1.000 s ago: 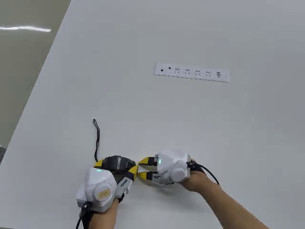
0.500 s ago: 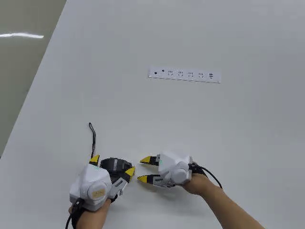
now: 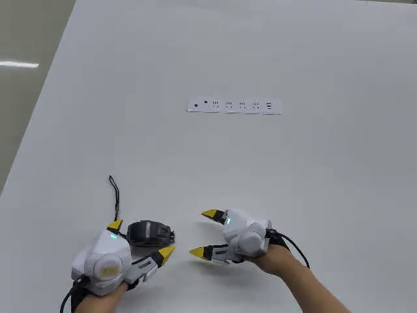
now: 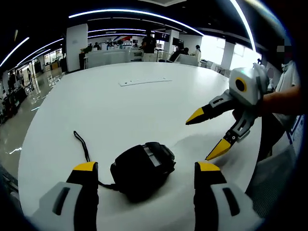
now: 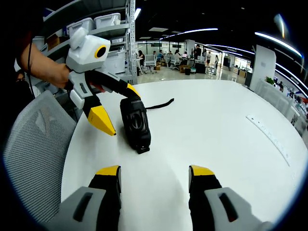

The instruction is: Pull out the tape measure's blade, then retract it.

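The left gripper (image 3: 140, 238) is spread wide either side of the tape measure (image 3: 150, 233) without pinching it, and the right gripper (image 3: 204, 233), also spread, points at it from nearby.

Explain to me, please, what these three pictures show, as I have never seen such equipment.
No robot here: a person holds yellow-tipped tongs in each hand. One picture comes from a headset camera looking down at the white table; the other two come from cameras riding on the tongs, looking along their jaws. The left tongs stand open with a black tape measure lying between their tips, its wrist strap trailing away. The right tongs hover open beside it, holding nothing. A white power strip lies farther off. No blade is drawn out.
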The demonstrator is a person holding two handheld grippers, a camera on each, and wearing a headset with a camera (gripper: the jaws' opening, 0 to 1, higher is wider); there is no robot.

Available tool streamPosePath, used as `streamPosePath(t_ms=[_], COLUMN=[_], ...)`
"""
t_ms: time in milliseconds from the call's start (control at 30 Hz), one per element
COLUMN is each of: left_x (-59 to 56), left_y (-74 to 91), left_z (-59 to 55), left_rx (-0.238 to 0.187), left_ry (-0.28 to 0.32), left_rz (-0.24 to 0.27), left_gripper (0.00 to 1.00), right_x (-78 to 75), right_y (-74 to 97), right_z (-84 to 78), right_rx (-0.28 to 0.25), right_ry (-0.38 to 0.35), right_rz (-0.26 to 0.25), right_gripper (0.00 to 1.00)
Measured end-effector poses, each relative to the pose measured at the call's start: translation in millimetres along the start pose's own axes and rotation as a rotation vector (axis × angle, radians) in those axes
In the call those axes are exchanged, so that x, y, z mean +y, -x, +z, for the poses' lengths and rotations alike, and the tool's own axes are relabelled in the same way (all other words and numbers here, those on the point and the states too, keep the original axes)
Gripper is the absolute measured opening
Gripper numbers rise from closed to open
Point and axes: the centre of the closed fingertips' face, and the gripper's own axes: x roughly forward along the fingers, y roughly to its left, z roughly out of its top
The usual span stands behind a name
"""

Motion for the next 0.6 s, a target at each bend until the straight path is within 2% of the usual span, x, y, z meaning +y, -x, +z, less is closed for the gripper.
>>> streamPosePath(t_ms=[133,233,600], left_x=[2.7,7.3,15.5], left_y=[7.9,13.7,37.1], left_z=[-3.2,-4.9,-10.4], left_rx=[0.005,0.008,0.018], left_ry=[-0.012,-0.017,-0.064], left_rz=[-0.046,-0.055,-0.103], left_gripper=[0.83,0.86,0.96], right_x=[-2.3,-2.9,5.1], right_y=[18.5,30.6,76.2], right_z=[-4.8,-10.4,-26.4], right_rx=[-0.006,-0.001,-0.013], right_ry=[-0.049,-0.097,-0.173], right_rz=[-0.054,-0.087,-0.178], right_gripper=[0.61,0.66,0.78])
